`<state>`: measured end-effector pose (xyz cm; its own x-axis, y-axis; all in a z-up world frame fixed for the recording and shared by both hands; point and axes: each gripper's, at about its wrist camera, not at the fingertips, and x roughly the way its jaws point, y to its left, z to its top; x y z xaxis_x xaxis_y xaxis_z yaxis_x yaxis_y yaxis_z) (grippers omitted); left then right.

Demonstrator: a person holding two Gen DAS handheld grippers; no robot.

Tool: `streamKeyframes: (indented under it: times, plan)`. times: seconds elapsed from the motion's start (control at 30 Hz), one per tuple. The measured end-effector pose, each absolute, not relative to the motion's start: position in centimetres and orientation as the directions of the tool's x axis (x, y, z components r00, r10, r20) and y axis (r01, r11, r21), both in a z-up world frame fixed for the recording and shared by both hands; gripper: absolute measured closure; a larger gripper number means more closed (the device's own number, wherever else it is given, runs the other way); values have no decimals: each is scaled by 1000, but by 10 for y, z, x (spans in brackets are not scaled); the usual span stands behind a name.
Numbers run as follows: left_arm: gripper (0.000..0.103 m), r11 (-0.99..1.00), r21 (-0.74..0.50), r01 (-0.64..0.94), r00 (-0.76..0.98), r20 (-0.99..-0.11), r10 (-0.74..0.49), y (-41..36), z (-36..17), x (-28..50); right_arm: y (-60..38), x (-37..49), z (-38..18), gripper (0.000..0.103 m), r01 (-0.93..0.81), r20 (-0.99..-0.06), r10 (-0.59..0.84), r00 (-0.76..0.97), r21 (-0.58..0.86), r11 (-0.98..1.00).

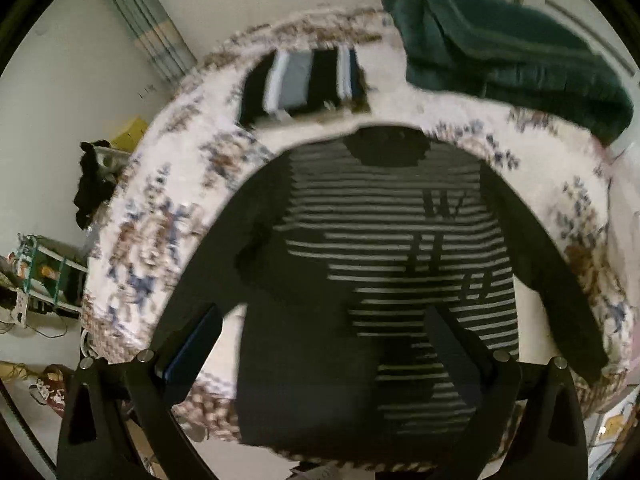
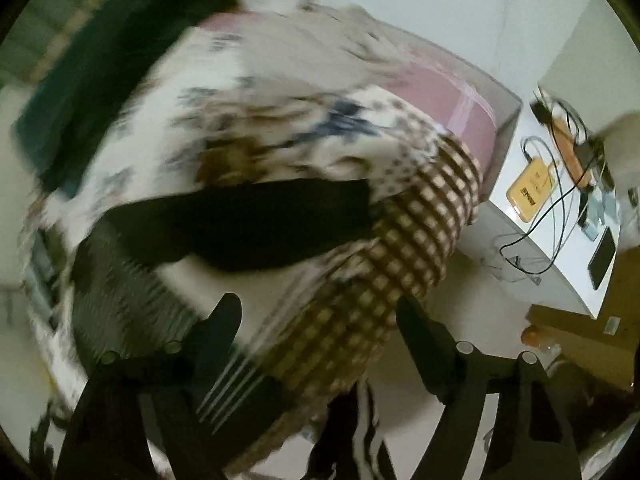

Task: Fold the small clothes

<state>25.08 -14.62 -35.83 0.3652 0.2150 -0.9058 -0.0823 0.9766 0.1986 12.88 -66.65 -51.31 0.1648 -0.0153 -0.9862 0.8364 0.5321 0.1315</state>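
My left gripper [image 1: 320, 336], jaws wide and empty, shows the whole striped sweater [image 1: 384, 248] on the bedspread [image 1: 168, 216]; my right gripper [image 2: 320, 320], likewise wide and empty, shows only one black sleeve [image 2: 240, 220].

Floral bedspread [image 1: 168, 216] covers the bed; brown checked border [image 2: 404, 248] hangs over its edge. Dark green blanket [image 1: 500, 52], folded, lies on the bed at 1 o'clock in the left wrist view. Stack of folded garments [image 1: 308, 80] in black, white and grey-blue at 12 o'clock, well apart from the blanket. Pink sheet [image 2: 452, 100] shows under the bedspread at 2 o'clock in the right wrist view. White surface [image 2: 560, 256] at 3 o'clock carries a yellow box [image 2: 530, 190], black cables [image 2: 556, 200] and a dark phone [image 2: 601, 258]. Yellow object [image 1: 130, 132] and wire rack [image 1: 48, 272] at 9 o'clock, left wrist view, blurred.
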Motion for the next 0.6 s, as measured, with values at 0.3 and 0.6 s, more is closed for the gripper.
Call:
streamKeyframes:
  times: [0.3, 0.6]
  plan:
    - [0, 971, 238, -28, 221, -946, 238, -195, -493, 293, -738, 144, -717, 23, 896, -958, 182, 221, 273, 349]
    - [0, 974, 225, 30, 219, -952, 213, -235, -528, 316, -740, 167, -654, 94, 871, -971, -54, 233, 184, 455]
